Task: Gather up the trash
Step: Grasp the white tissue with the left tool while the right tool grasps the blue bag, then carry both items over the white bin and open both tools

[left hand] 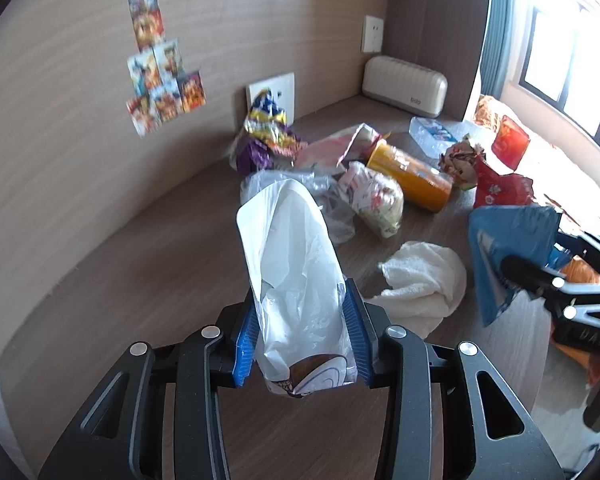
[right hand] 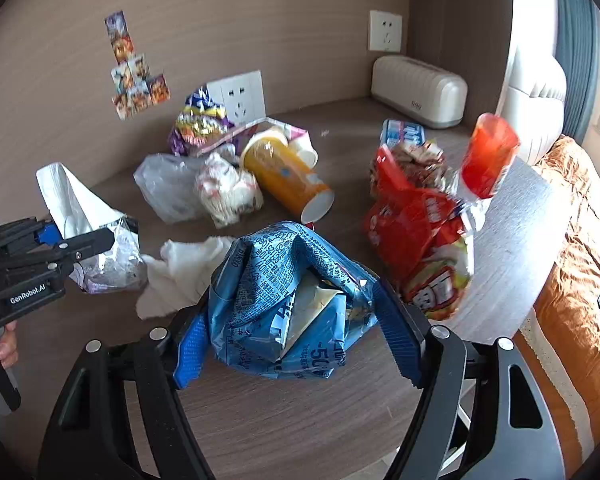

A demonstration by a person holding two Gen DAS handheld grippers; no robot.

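- the left gripper [left hand: 300, 340] is clamping a crumpled white plastic bag [left hand: 296, 264], its blue pads [left hand: 358, 336] pressing on both sides; the bag is sticking up and forward out of the jaws, with a printed patch at its near end.
- the right gripper [right hand: 296, 340] is squeezing a crushed blue foil wrapper [right hand: 284, 296] between its blue pads [right hand: 396, 332], the jaws standing fairly wide around the bulky wrapper.
- both grippers are angling down over the near edge of the tabletop [right hand: 340, 412]; a hand [right hand: 6, 344] is gripping the left gripper's handle in the right wrist view.
- a white cloth [left hand: 420, 280] is lying between the two grippers near the tabletop's front.
- further back, an orange tube [right hand: 284, 176] is lying on its side beside a clear bag [right hand: 168, 188] and a red snack bag [right hand: 416, 224].
- a purple-and-yellow wrapper [left hand: 266, 132] is leaning at the back edge by the wall.
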